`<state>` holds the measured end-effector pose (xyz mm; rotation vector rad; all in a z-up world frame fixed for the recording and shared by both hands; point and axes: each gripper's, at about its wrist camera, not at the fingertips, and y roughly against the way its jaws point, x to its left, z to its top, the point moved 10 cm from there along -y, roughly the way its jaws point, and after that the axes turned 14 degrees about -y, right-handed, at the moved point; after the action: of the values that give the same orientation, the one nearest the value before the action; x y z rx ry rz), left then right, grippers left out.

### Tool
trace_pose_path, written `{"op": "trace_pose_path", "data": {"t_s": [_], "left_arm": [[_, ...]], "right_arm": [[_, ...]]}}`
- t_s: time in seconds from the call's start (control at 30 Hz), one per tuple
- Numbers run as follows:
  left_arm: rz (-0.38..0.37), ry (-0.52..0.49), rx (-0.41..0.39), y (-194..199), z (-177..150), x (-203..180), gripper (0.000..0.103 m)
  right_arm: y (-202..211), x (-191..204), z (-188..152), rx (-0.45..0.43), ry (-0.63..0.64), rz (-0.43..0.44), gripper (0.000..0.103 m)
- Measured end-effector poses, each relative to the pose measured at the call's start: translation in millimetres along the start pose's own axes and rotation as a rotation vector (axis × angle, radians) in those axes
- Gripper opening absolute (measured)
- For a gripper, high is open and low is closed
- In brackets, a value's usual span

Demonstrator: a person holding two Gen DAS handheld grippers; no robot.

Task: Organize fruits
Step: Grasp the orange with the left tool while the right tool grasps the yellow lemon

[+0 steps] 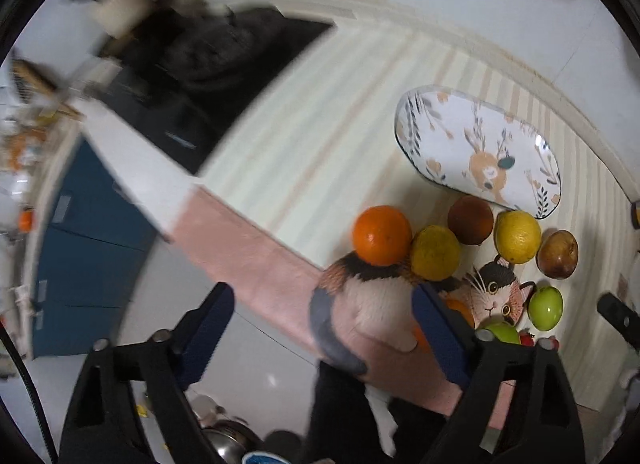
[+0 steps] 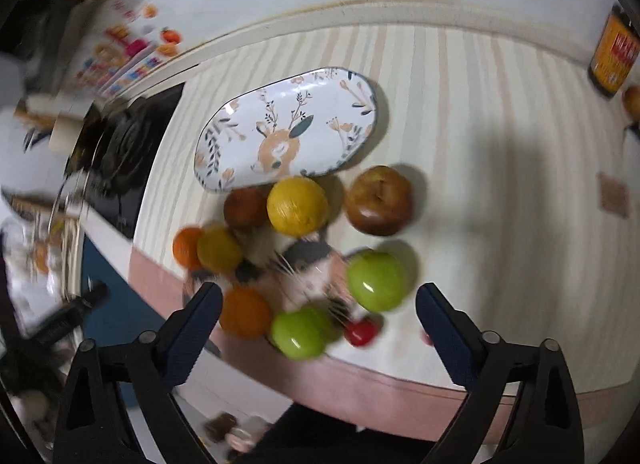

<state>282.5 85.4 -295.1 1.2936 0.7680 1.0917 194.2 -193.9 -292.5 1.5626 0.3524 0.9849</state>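
A: What is the fruit like?

B: Round and mostly glossy. In the right wrist view a dimpled yellow lemon (image 2: 297,205) sits at centre, a brownish apple (image 2: 378,199) just beside it at 3 o'clock, a dark reddish fruit (image 2: 245,207) at 9 o'clock. Two smooth green apples (image 2: 376,280) lie lower, with oranges (image 2: 245,312) and a small red fruit (image 2: 361,331) near the desk edge.

A: And the plate?

B: An oval plate (image 2: 240,167), glazed white with a deer and leaf pattern, at 12 o'clock from the lemon, its rim touching the pile.

A: The surface?

B: The desk (image 2: 480,143) wears a cloth with pale stripes and a pink border; a cat-printed mat (image 1: 372,296) lies under the fruit. Pale floor tiles lie beyond.

A: Do the views differ?

B: The left one alone shows a blue cabinet (image 1: 80,248) at 9 o'clock; the right one alone shows a dark jar (image 2: 614,51) at 2 o'clock.

A: The tools?

B: The left hand-held gripper (image 1: 322,328) and the right hand-held gripper (image 2: 318,326) both have jaws spread wide, holding nothing, above the near edge.
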Motion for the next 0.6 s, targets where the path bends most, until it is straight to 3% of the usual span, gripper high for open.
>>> {"op": "trace_pose_path", "data": {"t_s": [0.13, 0.27, 0.43, 0.5, 0.6], "left_arm": [[-0.142, -0.034, 0.097, -56, 21, -7, 0.08], [-0.254, -0.061, 0.161, -91, 33, -24, 0.08], [-0.315, -0.075, 0.209, -116, 39, -41, 0.08], [-0.328, -0.07, 0.193, -118, 42, -46, 0.08], [-0.338, -0.082, 0.189, -123, 43, -52, 0.064]], "right_arm": [[-45, 19, 23, 0.008, -0.062, -0.04, 0.077], [-79, 28, 36, 0.04, -0.079, -0.083, 0.073], [-112, 29, 42, 0.096, -0.076, -0.137, 0.067], [-123, 28, 40, 0.129, -0.067, -0.159, 0.064], [-131, 31, 41, 0.142, -0.038, -0.154, 0.065]]}}
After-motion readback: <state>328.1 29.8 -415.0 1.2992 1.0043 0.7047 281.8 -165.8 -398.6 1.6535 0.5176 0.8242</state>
